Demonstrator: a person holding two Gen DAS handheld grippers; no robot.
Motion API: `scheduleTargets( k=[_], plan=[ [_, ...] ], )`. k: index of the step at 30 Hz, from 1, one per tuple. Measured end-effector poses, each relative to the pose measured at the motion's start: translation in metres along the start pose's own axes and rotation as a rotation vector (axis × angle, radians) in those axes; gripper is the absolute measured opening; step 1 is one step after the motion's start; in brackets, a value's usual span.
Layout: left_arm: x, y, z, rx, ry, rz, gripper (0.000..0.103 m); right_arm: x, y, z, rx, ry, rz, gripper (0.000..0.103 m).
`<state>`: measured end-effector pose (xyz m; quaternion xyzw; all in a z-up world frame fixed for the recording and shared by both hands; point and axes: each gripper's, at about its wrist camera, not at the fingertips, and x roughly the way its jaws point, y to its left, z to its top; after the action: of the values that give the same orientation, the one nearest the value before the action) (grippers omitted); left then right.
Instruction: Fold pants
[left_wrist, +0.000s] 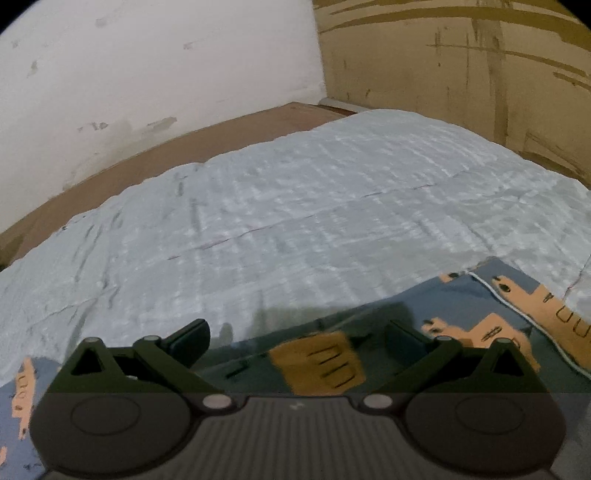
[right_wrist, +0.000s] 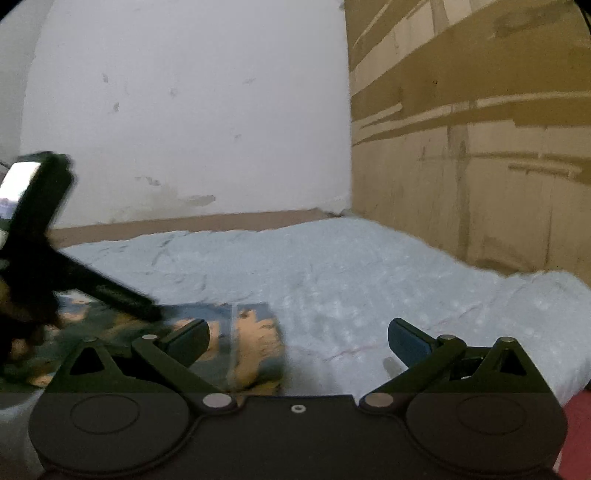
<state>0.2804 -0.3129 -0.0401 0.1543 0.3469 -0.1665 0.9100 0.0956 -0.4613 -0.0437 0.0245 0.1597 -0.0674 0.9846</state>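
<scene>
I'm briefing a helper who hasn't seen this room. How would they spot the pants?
Start at the pale blue quilted blanket covering the bed by the cardboard wall. On its near edge lie the pants, the only patterned fabric: slate blue with orange shapes.

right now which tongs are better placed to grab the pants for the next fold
Left. The left tongs hang open directly over the patterned pants, fabric between the fingers. The right tongs are open too, but mostly over the bare white blanket, with only the pants' edge by their left finger.
</scene>
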Motion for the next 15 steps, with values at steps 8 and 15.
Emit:
scheduleTargets(
  k=[8,15],
  plan=[
    [0.019,-0.010,0.007,0.020,0.012,-0.018,0.103,-0.013,0.005,-0.010,0.056,0.095,0.131,0.102],
    [0.003,-0.016,0.028,0.040,-0.001,-0.232,0.102,-0.009,0.016,-0.008,0.088,0.187,0.184,0.102]
  ],
)
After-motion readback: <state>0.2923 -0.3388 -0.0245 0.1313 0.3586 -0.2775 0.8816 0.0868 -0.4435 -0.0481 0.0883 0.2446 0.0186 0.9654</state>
